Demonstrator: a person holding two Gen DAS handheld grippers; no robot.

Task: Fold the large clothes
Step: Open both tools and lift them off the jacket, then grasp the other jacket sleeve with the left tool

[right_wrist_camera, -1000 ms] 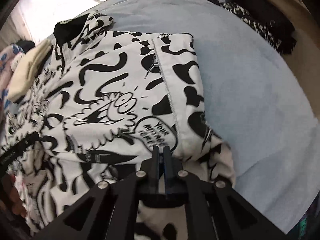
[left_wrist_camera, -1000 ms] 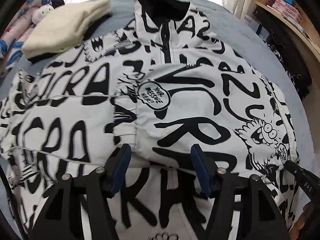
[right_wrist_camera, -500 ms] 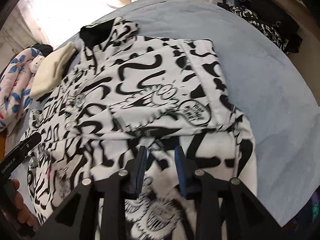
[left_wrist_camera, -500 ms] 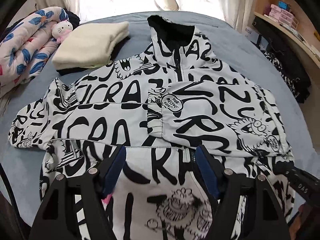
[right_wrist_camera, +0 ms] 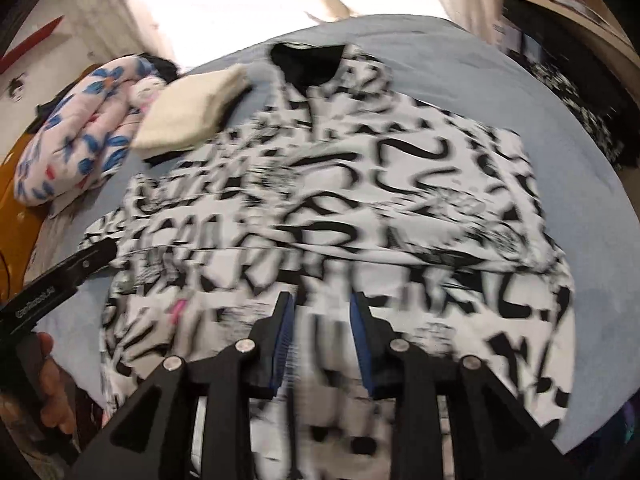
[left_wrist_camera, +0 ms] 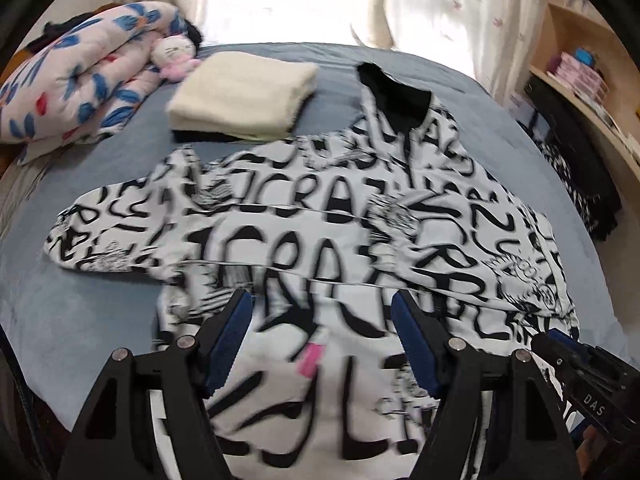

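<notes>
A large white jacket with black graffiti lettering lies flat on the blue bed, black collar at the far end, both sleeves folded across the chest. It also fills the right wrist view, blurred by motion. My left gripper is open and empty, raised above the jacket's lower part. My right gripper is open and empty over the hem area, and its black body shows at the lower right of the left wrist view.
A folded cream garment lies beyond the jacket's left shoulder. A flowered quilt and a small plush toy sit at the far left. Dark clothes and a wooden shelf are at the right.
Both grippers have pulled back and up from the jacket, so more of the bed shows. The right gripper, shut one second ago, has opened wider.
</notes>
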